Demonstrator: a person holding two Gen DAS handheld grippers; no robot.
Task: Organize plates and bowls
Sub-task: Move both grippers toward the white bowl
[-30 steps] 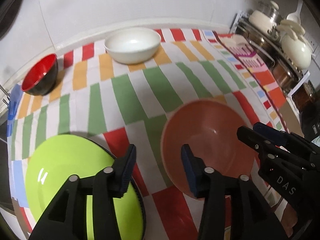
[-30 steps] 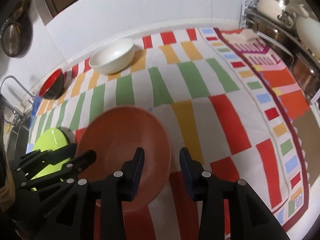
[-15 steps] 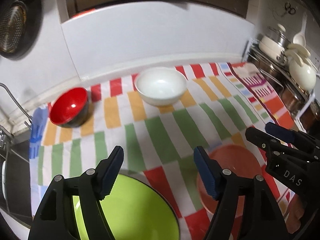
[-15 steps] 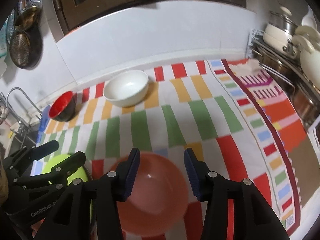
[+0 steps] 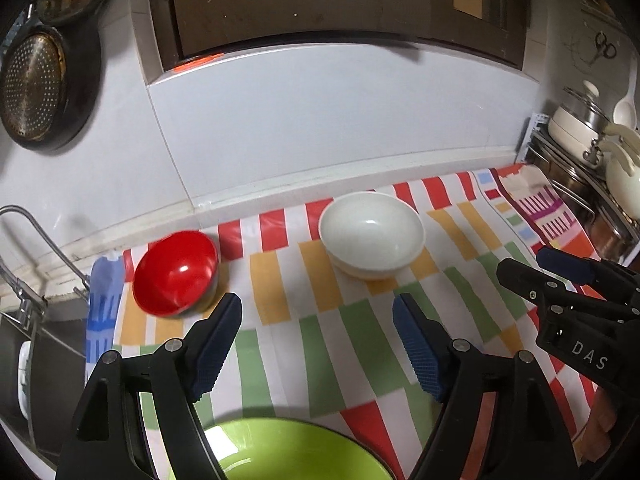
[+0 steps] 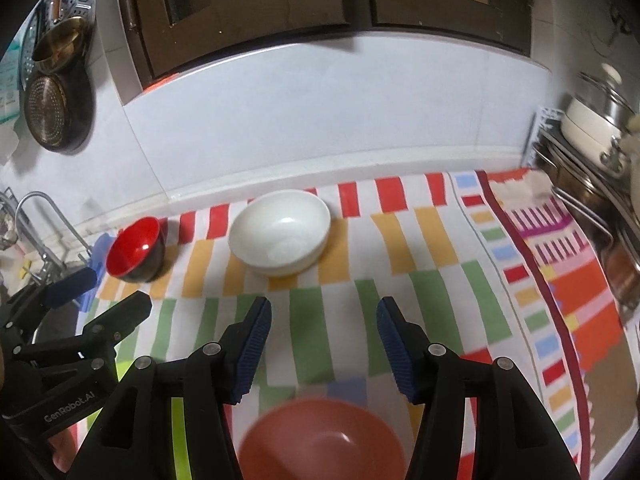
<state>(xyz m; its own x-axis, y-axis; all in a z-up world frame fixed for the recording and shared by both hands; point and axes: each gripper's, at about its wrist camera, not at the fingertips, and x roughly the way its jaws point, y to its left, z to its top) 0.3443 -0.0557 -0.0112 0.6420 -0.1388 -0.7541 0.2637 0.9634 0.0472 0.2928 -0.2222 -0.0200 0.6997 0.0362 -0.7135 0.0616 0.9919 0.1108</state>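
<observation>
A white bowl point(image 5: 372, 236) point(image 6: 282, 232) and a smaller red bowl with a black outside point(image 5: 176, 272) point(image 6: 134, 248) stand at the back of the striped cloth point(image 5: 320, 344). A lime-green plate point(image 5: 296, 456) lies below my left gripper point(image 5: 318, 344), whose jaws are opening with nothing between them. An orange plate point(image 6: 324, 436) lies below my right gripper point(image 6: 322, 344), its jaws also opening and empty. Each gripper shows at the edge of the other's view, the right gripper point(image 5: 560, 280) and the left gripper point(image 6: 100, 300).
A sink with a tap point(image 5: 24, 248) lies left of the cloth. A rack of pots and lids point(image 5: 592, 152) stands at the right. Pans and a strainer point(image 5: 36, 84) hang on the wall at upper left, below dark cabinets.
Both grippers have risen and drawn back from the two plates while their jaws widened. The green and orange plates slid toward the bottom of the views; the two bowls came into fuller view.
</observation>
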